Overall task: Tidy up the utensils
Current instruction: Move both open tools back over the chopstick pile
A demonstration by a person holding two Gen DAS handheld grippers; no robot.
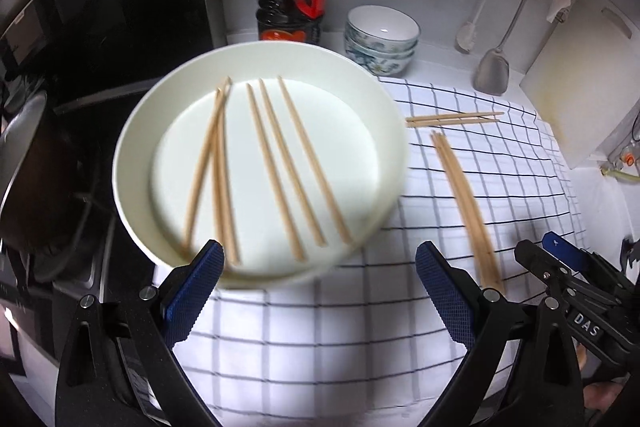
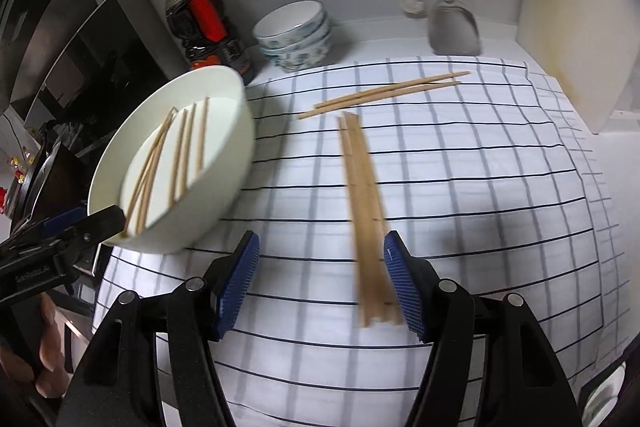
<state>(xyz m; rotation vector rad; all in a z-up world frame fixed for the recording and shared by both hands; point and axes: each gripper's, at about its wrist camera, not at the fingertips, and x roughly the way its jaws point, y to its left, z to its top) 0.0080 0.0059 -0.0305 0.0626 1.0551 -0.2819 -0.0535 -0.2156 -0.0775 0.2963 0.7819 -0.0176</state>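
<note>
Left wrist view: left claw (image 1: 320,263), released, nothing between its pads. White plate (image 1: 140,131) directly ahead, holding five loose chopsticks (image 1: 276,167). Checked cloth (image 1: 320,339) beneath, over the table. Chopstick bundle (image 1: 468,207) ahead-right.

Right wrist view: right claw (image 2: 320,279), released, its right pad just beside the chopstick bundle's near end; whether they touch, cannot tell. Chopstick pair (image 2: 384,93) farther ahead. Plate ahead-left.

Your counter (image 2: 360,35) is carrying checked cloth (image 2: 460,187), bowl stack (image 2: 294,37), sauce bottle (image 2: 202,23); chopsticks (image 2: 366,211) are lying on cloth.
</note>
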